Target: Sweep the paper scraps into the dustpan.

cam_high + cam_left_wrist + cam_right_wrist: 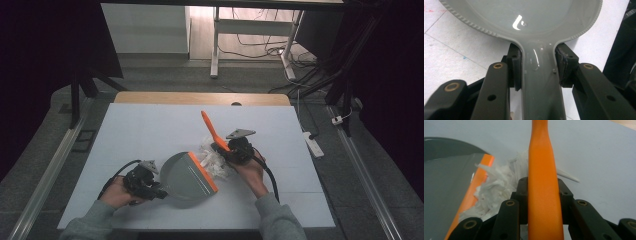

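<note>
From above, the left gripper braces the grey dustpan on the table, its own view showing jaws pinching the handle, while the right gripper, jaws clamping the orange brush, seemingly sweeps white scraps panward.

Left forearm: we see it enter from the bottom left in a grey sleeve, angled toward the middle.
Left hand: we have it wrapped round the back of its gripper, low and level.
Left gripper: we find its jaws clamped on both sides of a grey handle.
Right forearm: ours comes up from the bottom right, sleeved in grey.
Right hand: we hold it behind its gripper.
Right gripper: we see the jaws pinching an orange handle.
</note>
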Demonstrator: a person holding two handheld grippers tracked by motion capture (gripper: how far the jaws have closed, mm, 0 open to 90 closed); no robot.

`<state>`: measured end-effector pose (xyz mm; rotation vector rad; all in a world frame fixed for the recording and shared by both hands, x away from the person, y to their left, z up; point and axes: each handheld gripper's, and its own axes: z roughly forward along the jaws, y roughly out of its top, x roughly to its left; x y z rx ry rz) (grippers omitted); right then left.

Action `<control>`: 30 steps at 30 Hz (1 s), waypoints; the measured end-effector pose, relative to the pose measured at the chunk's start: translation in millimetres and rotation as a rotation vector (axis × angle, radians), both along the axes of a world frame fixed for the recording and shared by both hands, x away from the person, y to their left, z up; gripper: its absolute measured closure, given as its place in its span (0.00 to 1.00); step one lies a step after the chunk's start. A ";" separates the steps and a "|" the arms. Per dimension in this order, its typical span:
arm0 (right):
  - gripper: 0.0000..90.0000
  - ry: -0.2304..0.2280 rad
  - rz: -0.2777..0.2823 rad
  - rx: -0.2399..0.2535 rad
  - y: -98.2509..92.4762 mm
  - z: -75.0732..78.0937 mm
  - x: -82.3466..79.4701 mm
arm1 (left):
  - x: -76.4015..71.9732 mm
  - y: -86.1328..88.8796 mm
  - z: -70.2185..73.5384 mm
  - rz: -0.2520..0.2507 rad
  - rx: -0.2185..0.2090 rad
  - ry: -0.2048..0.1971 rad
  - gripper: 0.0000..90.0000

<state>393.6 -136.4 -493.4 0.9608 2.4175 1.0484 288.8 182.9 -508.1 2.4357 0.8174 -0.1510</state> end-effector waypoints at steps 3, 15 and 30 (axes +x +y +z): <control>0.79 -0.007 0.017 -0.009 6.2 -1.3 -5.2 | 0.0 -0.5 0.2 0.000 0.000 0.000 0.69; 0.79 -0.008 0.093 -0.006 31.4 -1.2 -24.1 | -0.5 -1.5 1.0 0.001 0.003 -0.003 0.69; 0.79 -0.029 0.202 0.012 68.7 3.4 -54.0 | -0.3 -1.6 0.8 0.001 0.004 -0.003 0.68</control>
